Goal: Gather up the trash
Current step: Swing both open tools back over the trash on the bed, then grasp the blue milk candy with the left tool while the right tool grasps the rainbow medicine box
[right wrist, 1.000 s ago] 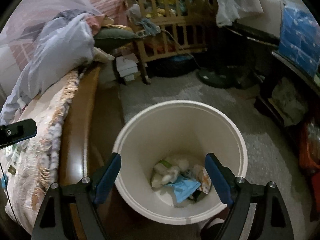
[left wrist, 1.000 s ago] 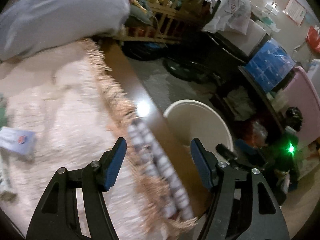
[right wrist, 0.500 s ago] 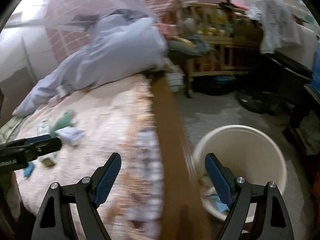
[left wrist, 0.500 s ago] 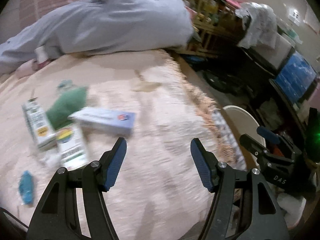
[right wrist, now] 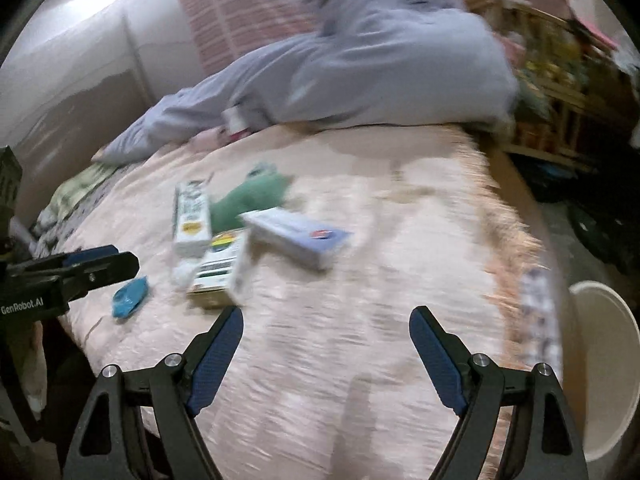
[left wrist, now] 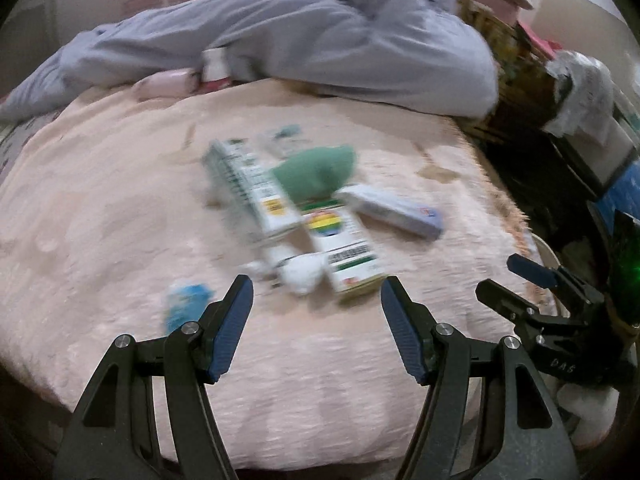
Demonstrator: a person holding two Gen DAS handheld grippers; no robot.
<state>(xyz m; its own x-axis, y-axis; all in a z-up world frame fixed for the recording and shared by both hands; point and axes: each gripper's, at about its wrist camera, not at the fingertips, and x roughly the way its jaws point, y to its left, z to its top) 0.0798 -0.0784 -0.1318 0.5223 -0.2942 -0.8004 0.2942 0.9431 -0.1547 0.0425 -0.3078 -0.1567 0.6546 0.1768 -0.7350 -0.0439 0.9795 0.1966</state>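
Both claws are wide open with nothing in them. The left gripper (left wrist: 316, 320) hangs right over the near edge of the trash pile on the pink blanket (left wrist: 100, 200); the right gripper (right wrist: 326, 356) sits off to the side, well apart from the pile.

So the left one is nearer, I'd say. Straight ahead of its fingers is the rainbow-logo box (left wrist: 346, 252), long axis running away from the claw and a bit left, so the jaws would already straddle its short side. Touching that box is a crumpled white wad (left wrist: 302, 274), and a blue wrapper (left wrist: 186, 306) lies just beside the left finger.

Count: three long boxes (rainbow one, green-print box (left wrist: 250, 188), pale blue box (left wrist: 394, 212)), one green pouch (left wrist: 316, 172), one wad, one blue wrapper. It's blurry, so small bits might be missed. One white bin (right wrist: 604, 372) off the bed's right edge.
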